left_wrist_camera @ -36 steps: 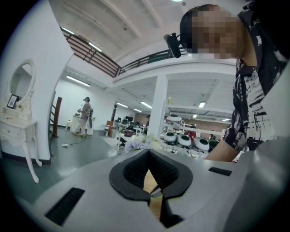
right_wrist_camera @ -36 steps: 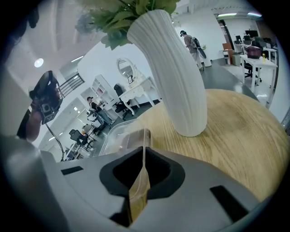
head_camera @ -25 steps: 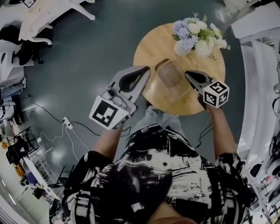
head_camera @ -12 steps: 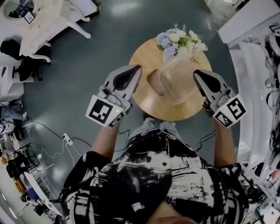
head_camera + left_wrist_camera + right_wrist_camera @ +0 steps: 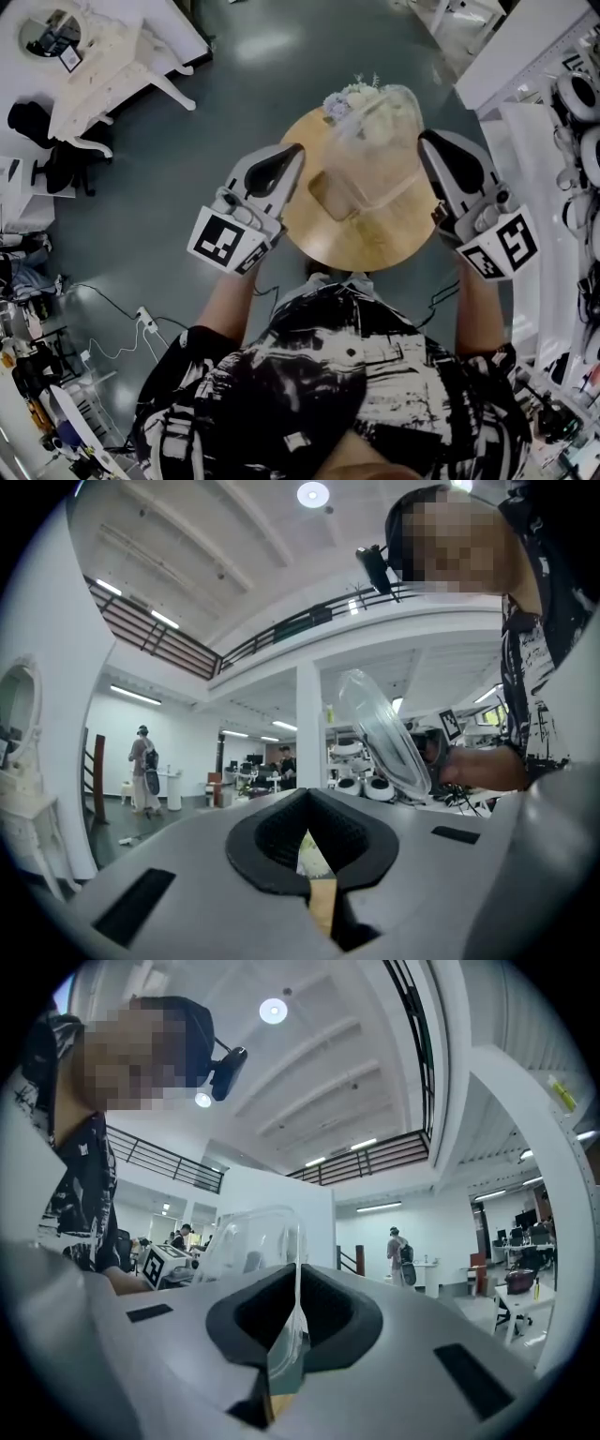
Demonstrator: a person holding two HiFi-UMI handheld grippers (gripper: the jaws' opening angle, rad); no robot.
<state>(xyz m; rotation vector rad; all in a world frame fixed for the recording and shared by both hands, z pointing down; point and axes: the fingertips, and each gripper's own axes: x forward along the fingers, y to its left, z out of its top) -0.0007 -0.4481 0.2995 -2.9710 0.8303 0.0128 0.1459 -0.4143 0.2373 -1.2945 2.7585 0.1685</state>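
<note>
Round wooden table (image 5: pixel 356 239) under clear container (image 5: pixel 375 155) (grey floor (image 5: pixel 187 159) around).

Grey left gripper (image 5: pixel 298 150); black-white patterned shirt (image 5: pixel 347 375)

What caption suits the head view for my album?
The right gripper holds a clear cover over flowers on a round table.

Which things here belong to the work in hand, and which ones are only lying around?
In use:
- clear plastic cover, its rim pinched by the right tool
- flowers, seen through the cover
- round wooden table
- left tool, shut, beside the cover

Lying around:
- white dressing table
- power strip on the floor
</note>
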